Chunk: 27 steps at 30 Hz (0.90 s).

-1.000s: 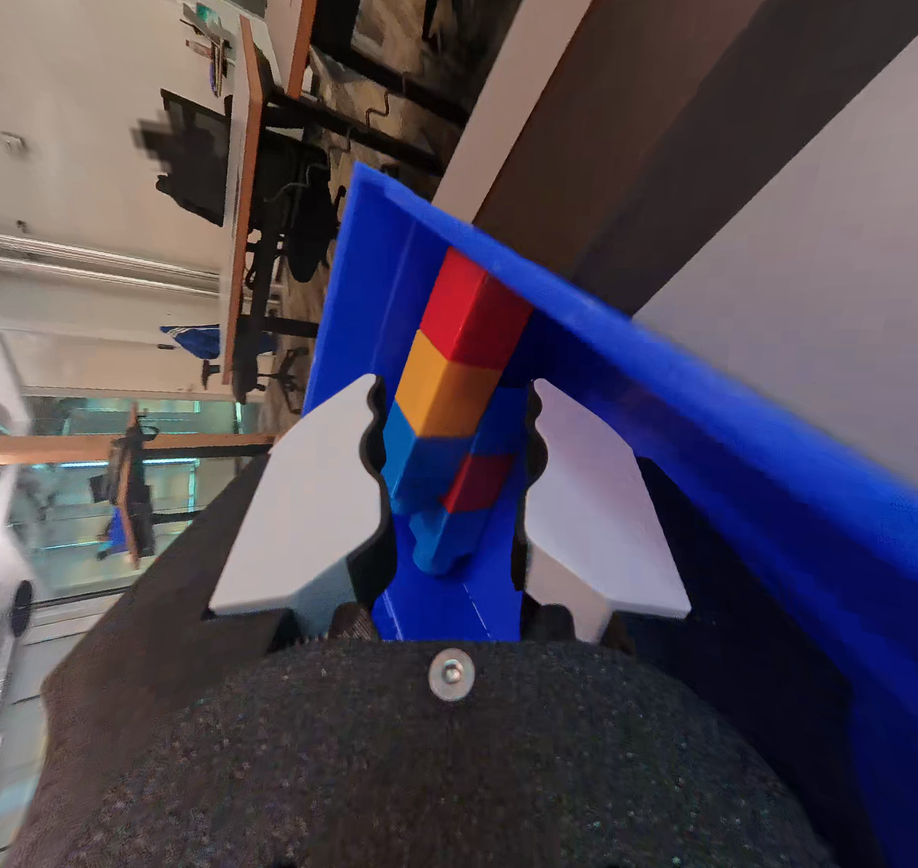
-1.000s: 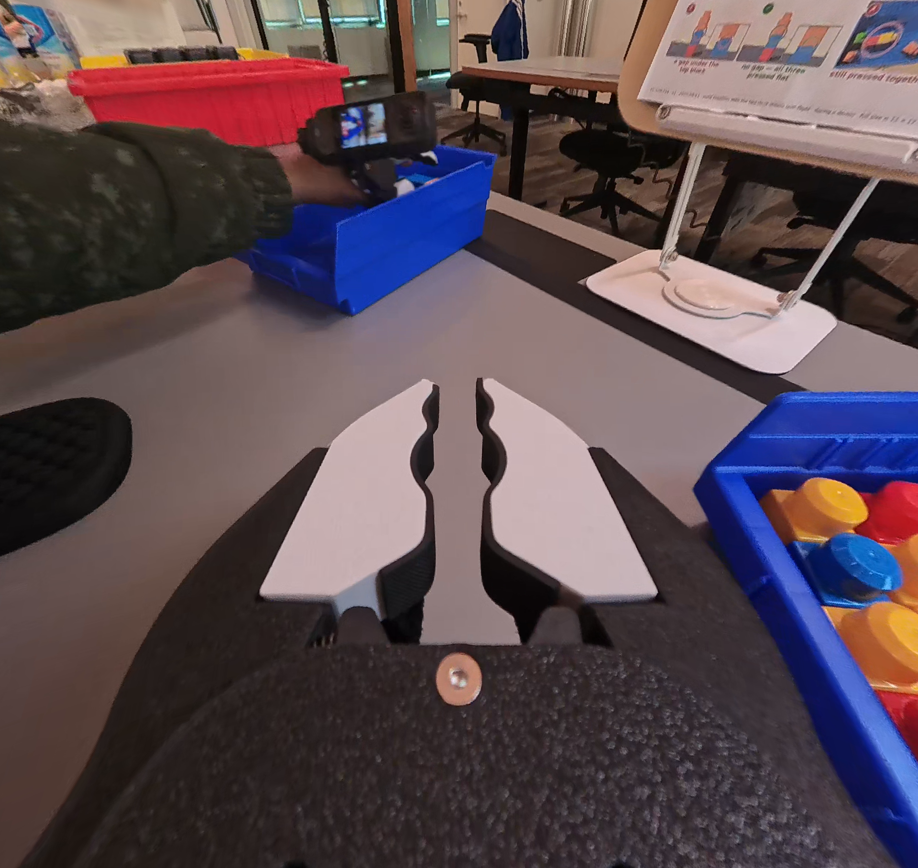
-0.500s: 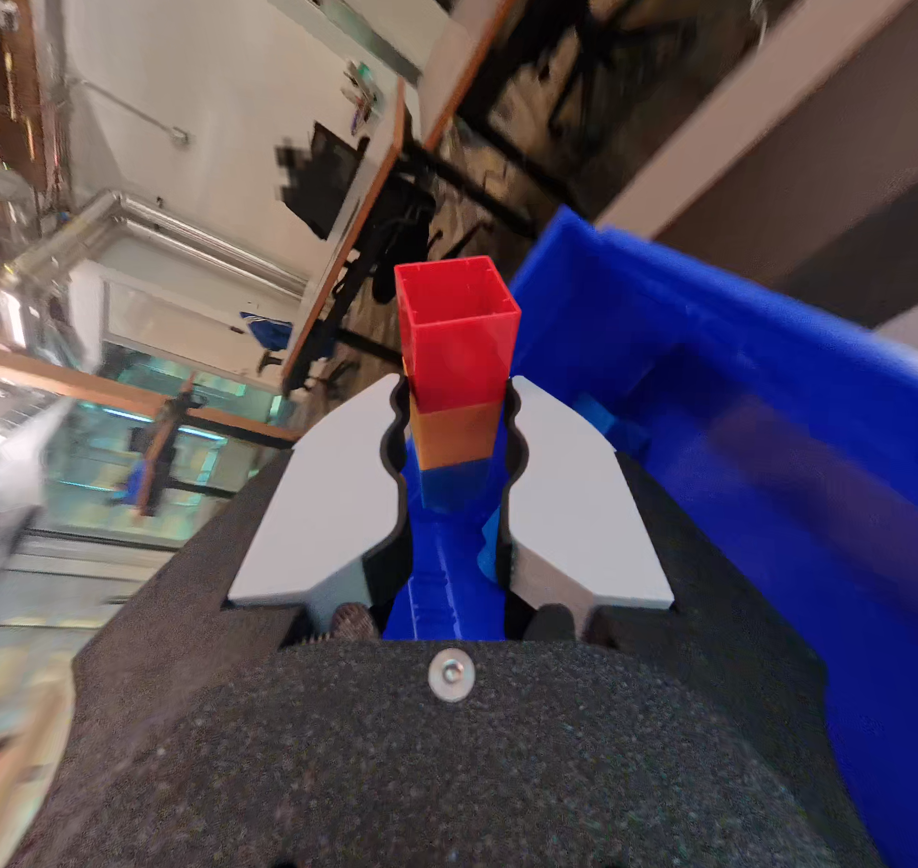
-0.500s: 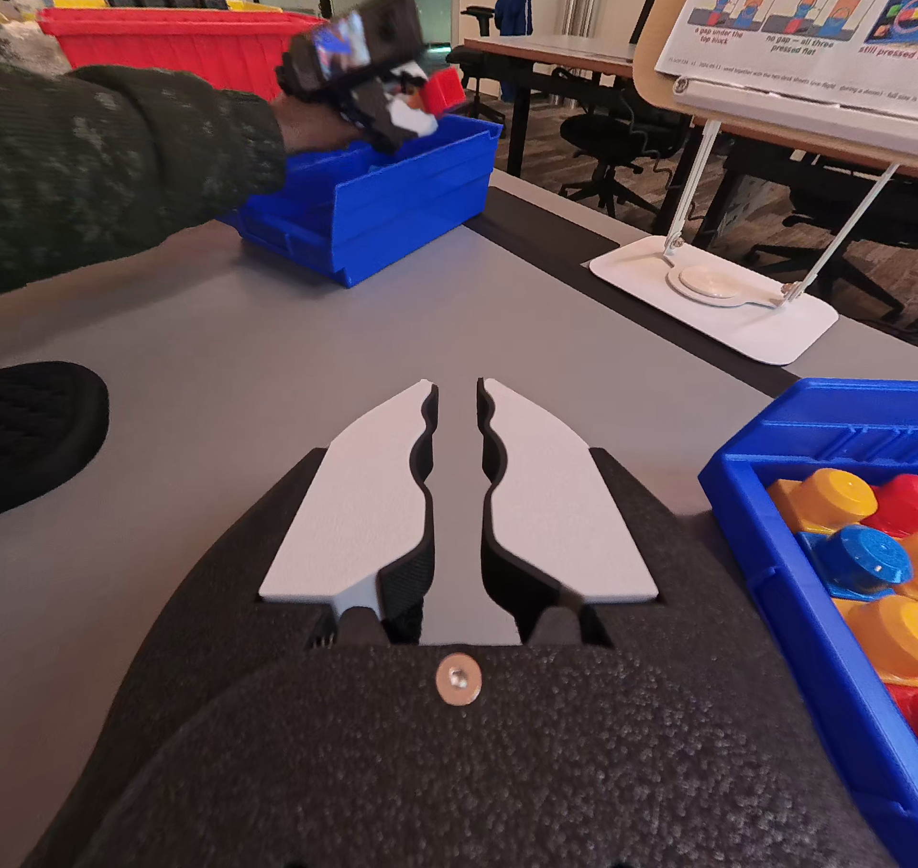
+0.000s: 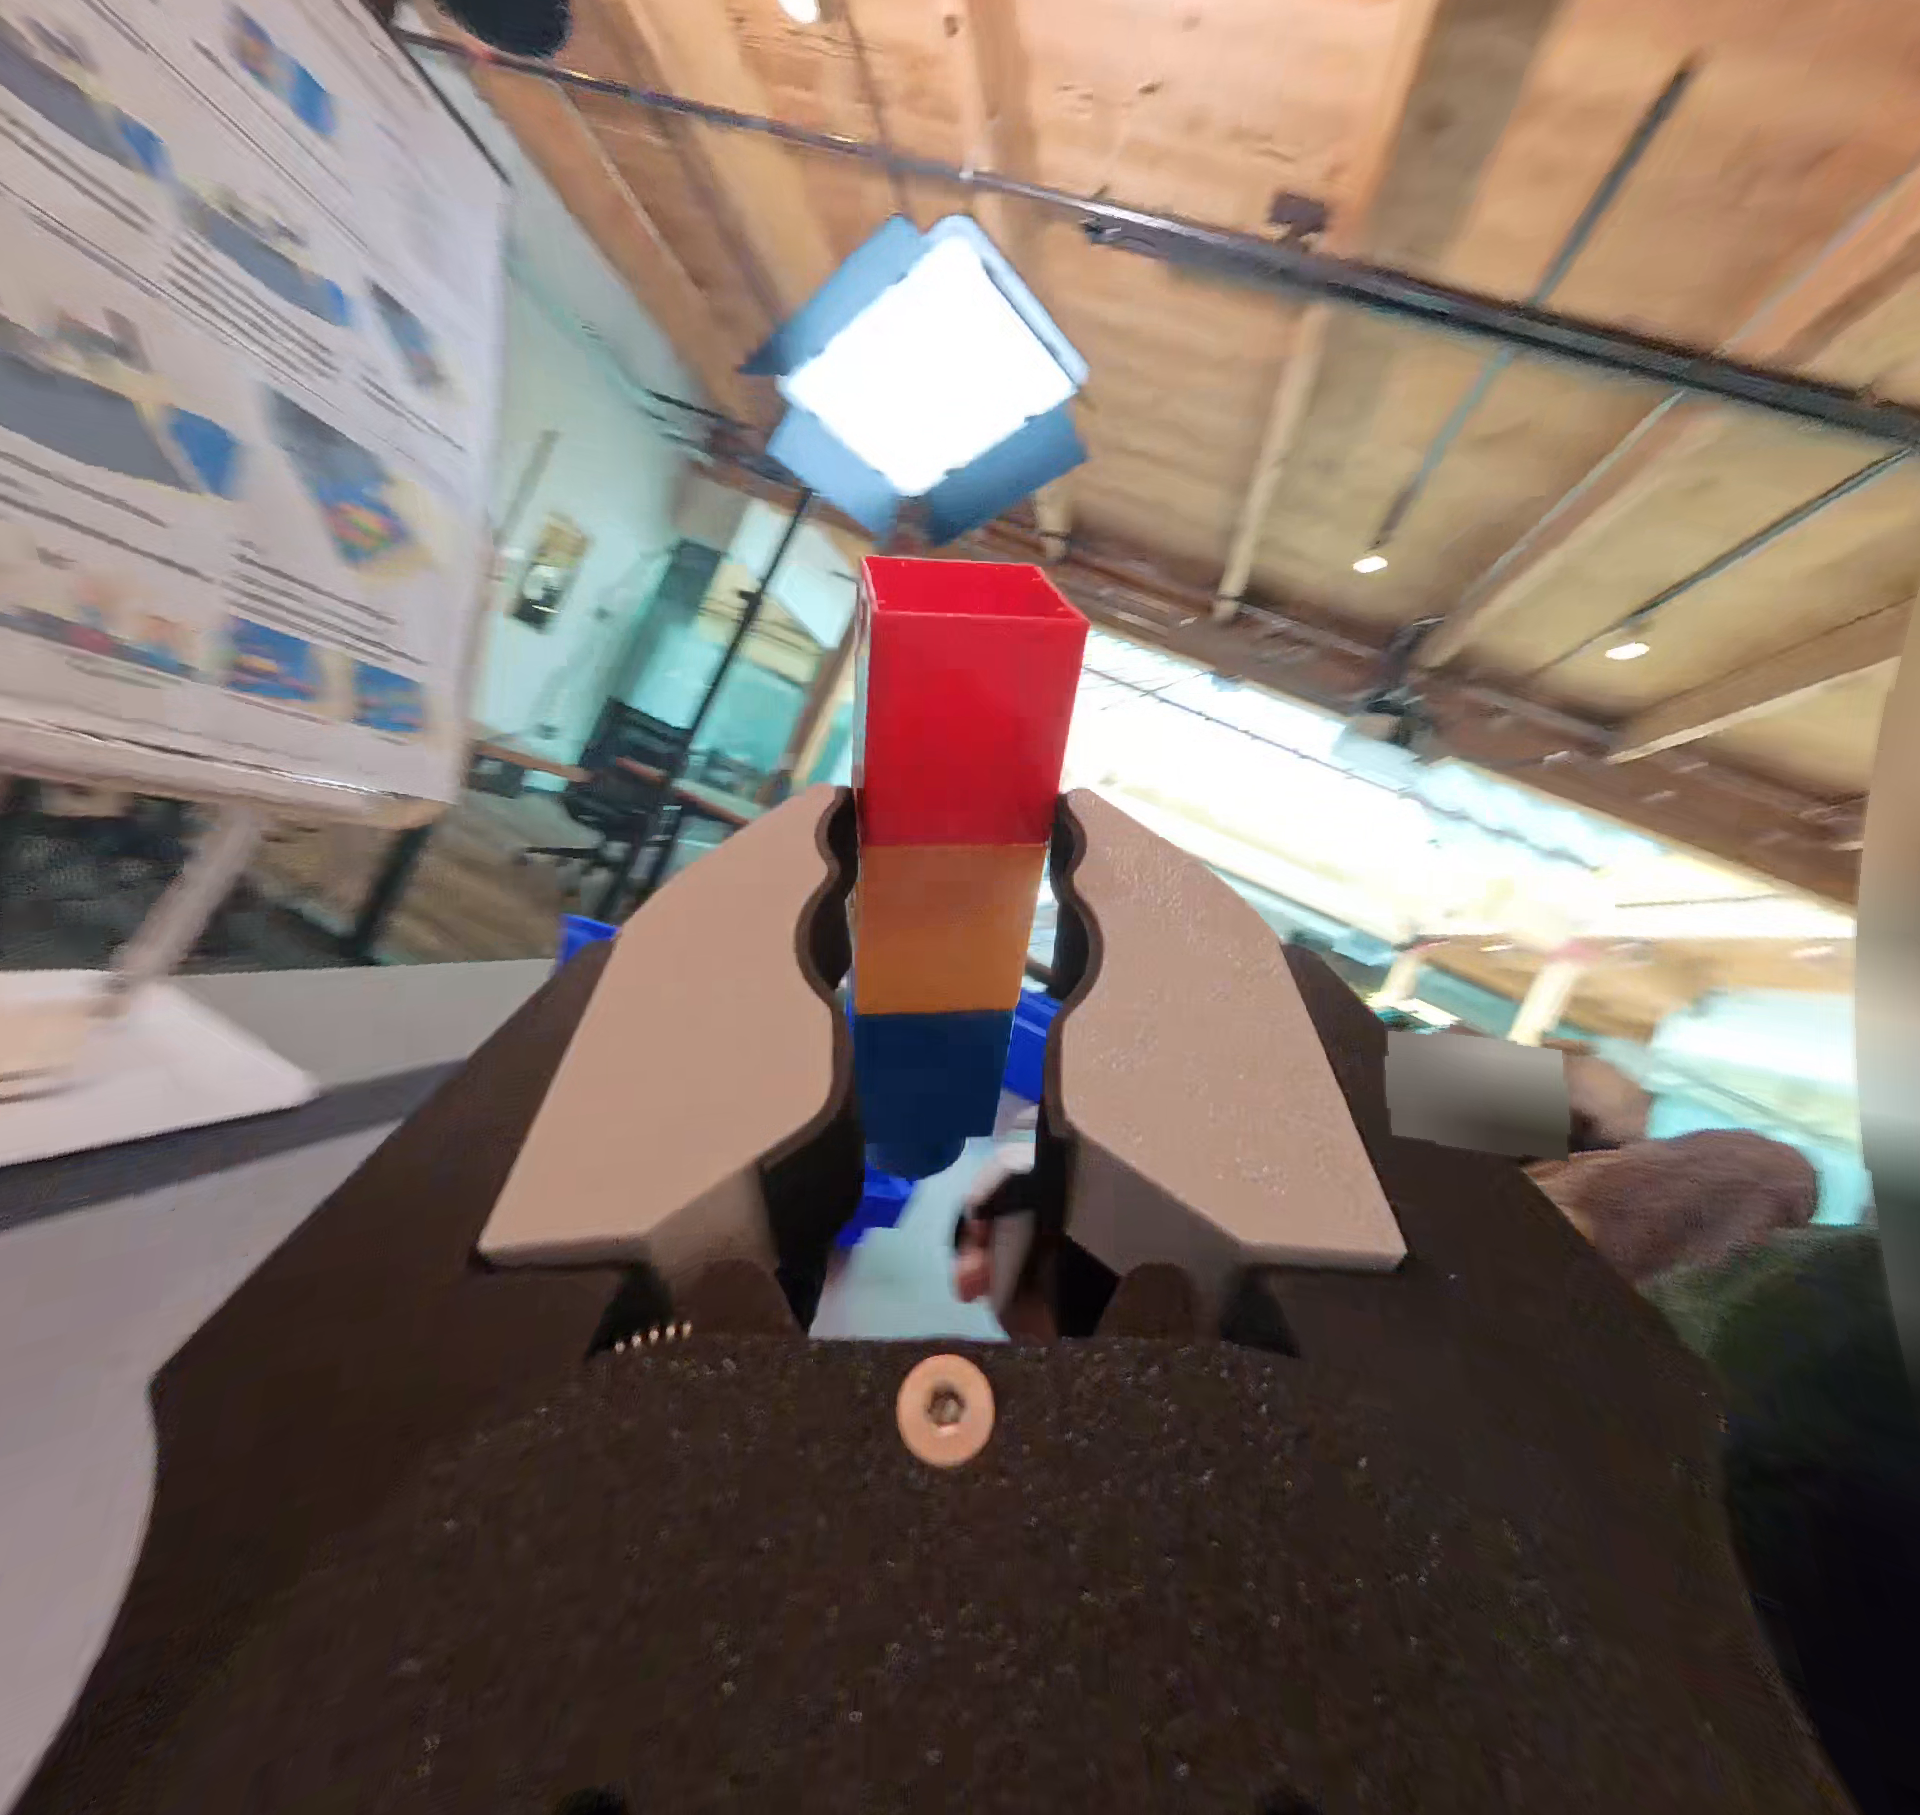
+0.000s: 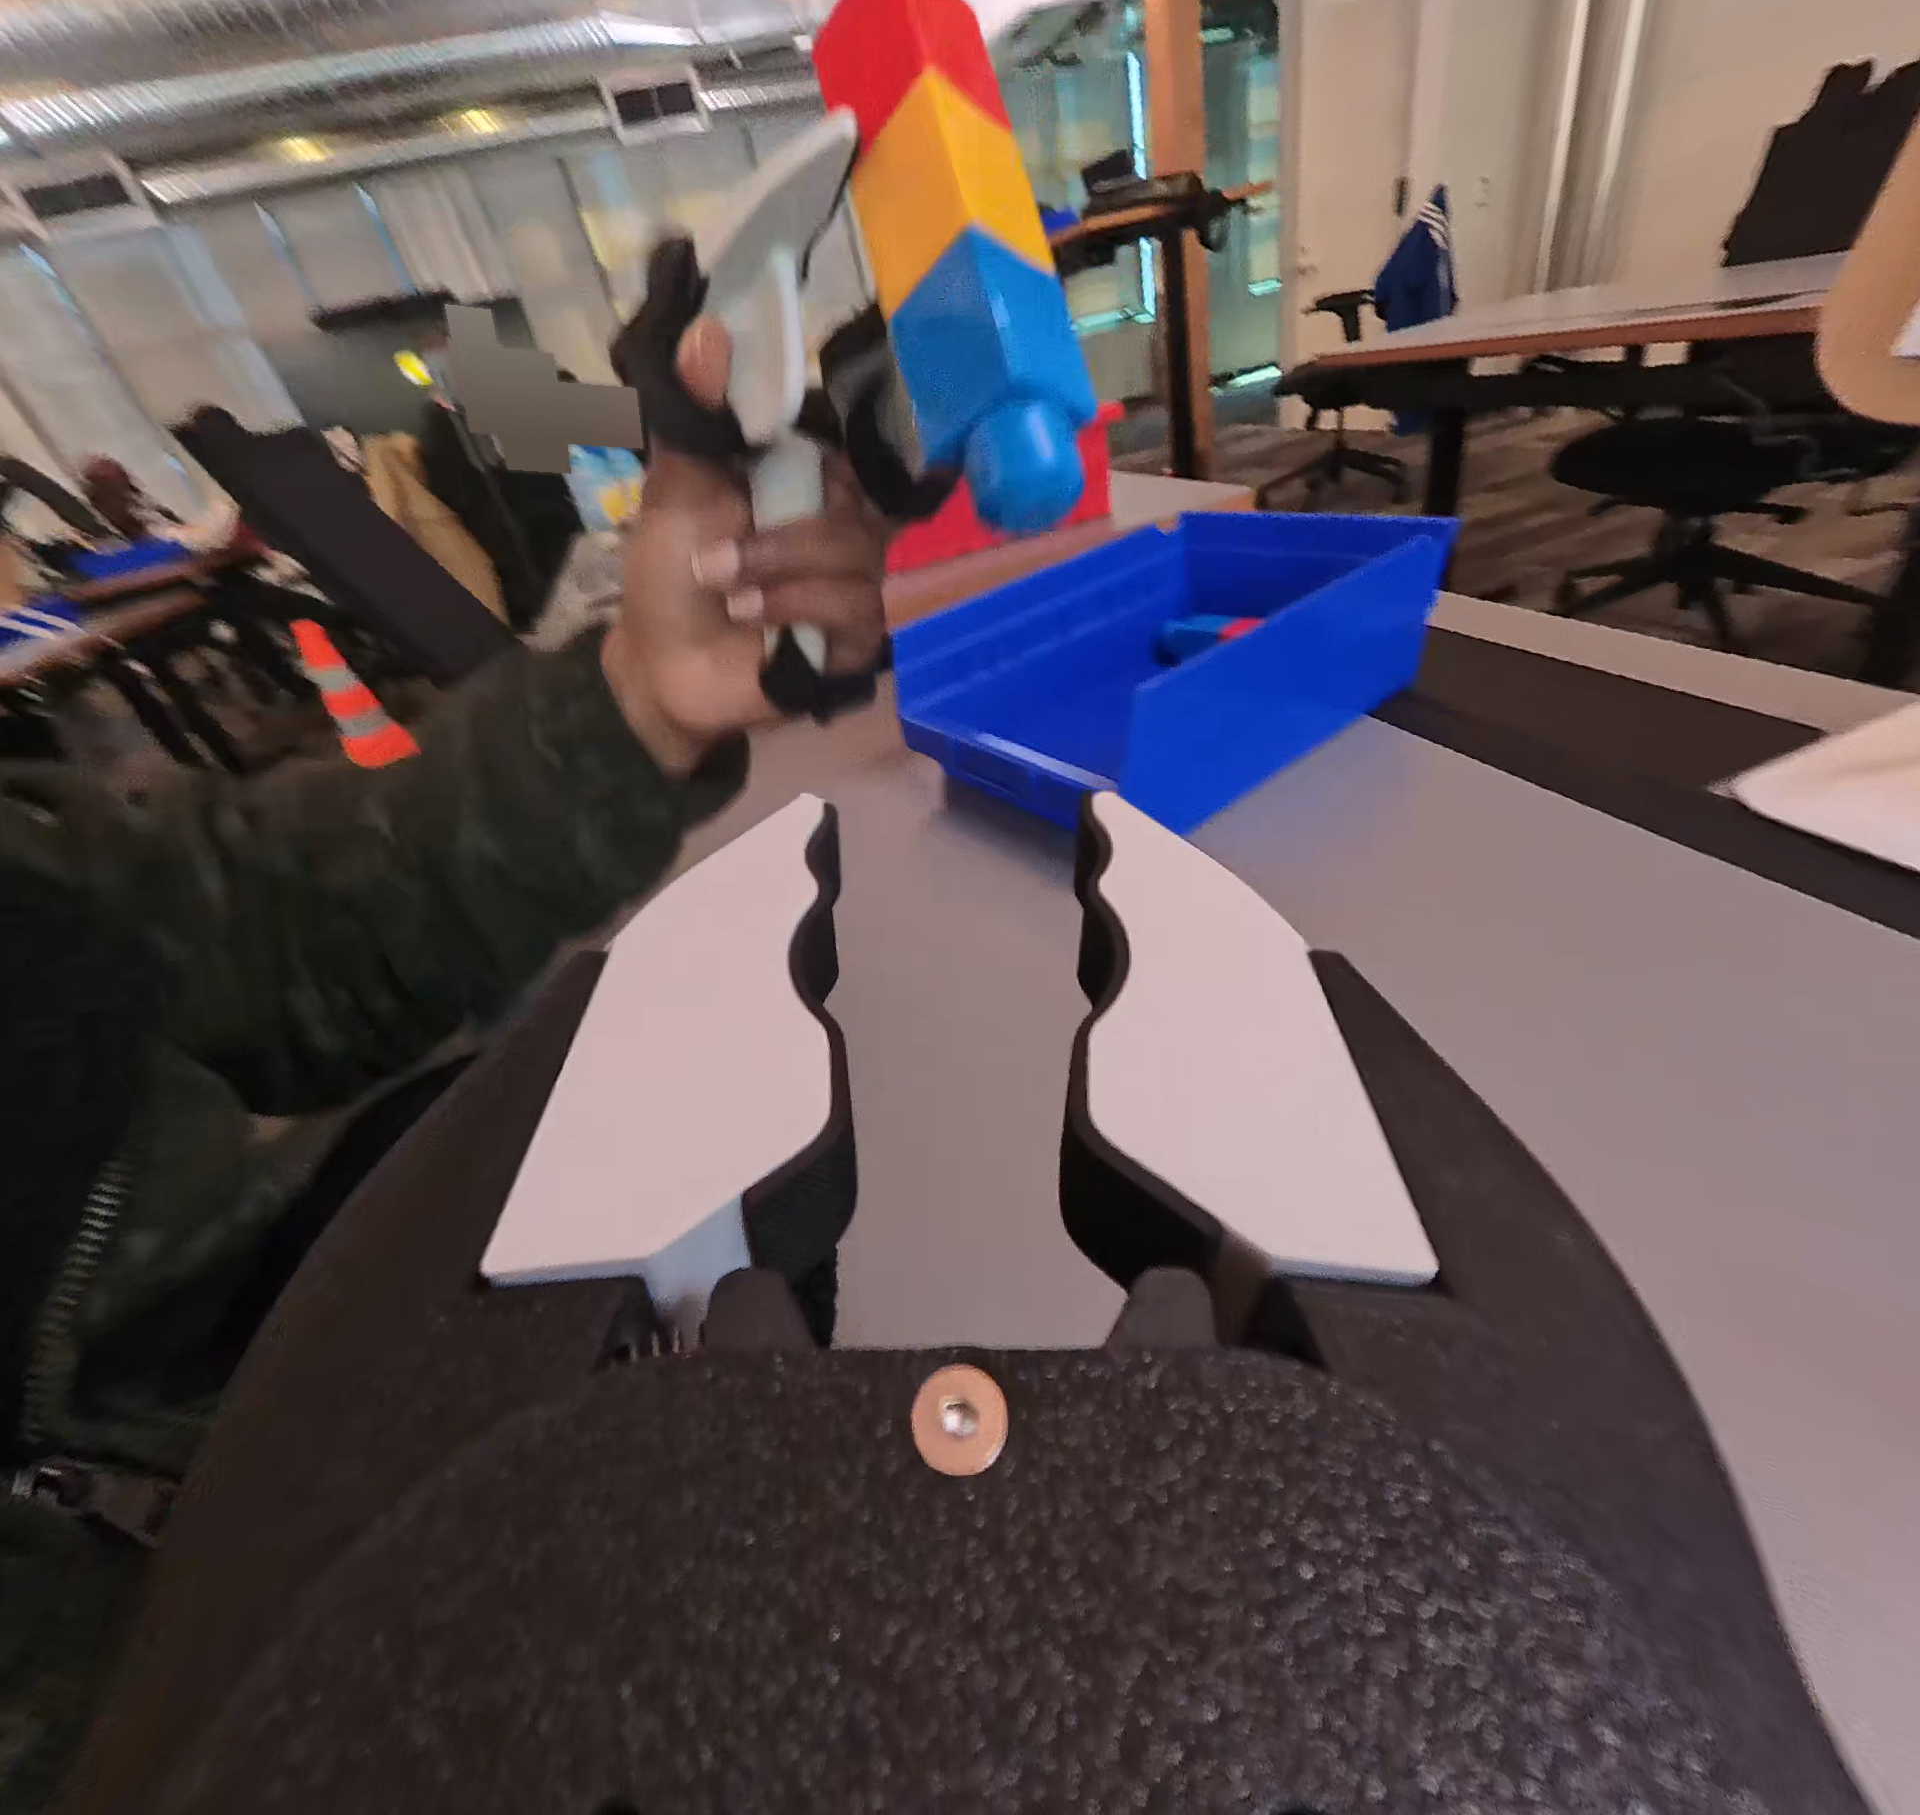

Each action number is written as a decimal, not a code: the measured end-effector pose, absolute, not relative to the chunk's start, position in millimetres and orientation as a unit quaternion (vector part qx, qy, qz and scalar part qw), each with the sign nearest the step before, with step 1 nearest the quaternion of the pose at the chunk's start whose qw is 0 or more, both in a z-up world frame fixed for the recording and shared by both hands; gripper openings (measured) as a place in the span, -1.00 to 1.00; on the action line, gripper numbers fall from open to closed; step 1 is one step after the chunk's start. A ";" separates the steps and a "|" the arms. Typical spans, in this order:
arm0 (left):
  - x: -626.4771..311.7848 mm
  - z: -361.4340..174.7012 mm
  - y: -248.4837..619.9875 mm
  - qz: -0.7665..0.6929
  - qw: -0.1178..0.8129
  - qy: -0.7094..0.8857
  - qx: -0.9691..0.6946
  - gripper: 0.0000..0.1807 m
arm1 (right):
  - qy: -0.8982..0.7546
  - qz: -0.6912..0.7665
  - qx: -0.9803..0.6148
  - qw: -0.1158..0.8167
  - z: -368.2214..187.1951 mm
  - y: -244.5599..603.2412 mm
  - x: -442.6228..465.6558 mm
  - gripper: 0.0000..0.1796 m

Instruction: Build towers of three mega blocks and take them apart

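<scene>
1. Since the earlier frames, the left gripper had lifted the three-block tower out of the far blue bin and swung it high above the grey table, so its camera now faced the wooden ceiling and a bright panel light.
2. That gripper's fingers were pinched against the tower's sides, mostly on the orange middle block, with the red block sticking out past the fingertips, its hollow underside outermost, and the blue block nearest the gripper body.
3. Seen from the right wrist view, the tower was tilted in the air above the bin, red end up and the blue stud pointing down toward it; a person's hand in a dark green sleeve gripped the tool's handle.
4. A few loose blocks lay inside that bin.
5. The right gripper hung low over the table, its fingers spread apart and holding nothing; the gap was wider than before.
6. An instruction sheet on a stand stood at the left of the left wrist view; its print was too blurred to read.
</scene>
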<state>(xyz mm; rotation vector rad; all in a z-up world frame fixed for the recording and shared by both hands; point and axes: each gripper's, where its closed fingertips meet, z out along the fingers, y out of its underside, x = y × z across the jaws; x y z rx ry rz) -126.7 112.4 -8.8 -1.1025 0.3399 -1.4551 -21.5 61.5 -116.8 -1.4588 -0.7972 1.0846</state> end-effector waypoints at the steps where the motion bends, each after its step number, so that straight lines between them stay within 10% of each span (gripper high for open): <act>1: -117.9 -12.9 101.3 -0.649 0.584 0.145 -0.465 -0.61 | -0.331 0.477 -0.608 0.542 -111.2 57.0 -26.0 -0.50; 14: -75.0 -61.4 70.8 -0.685 0.533 0.198 -0.456 -0.62 | -0.342 0.557 -0.595 0.468 -119.7 43.3 -48.0 -0.65; 27: -53.1 -186.7 67.7 -0.180 0.462 0.634 -0.593 -0.25 | -0.610 0.156 -0.684 0.368 -204.0 44.4 -1.4 -0.66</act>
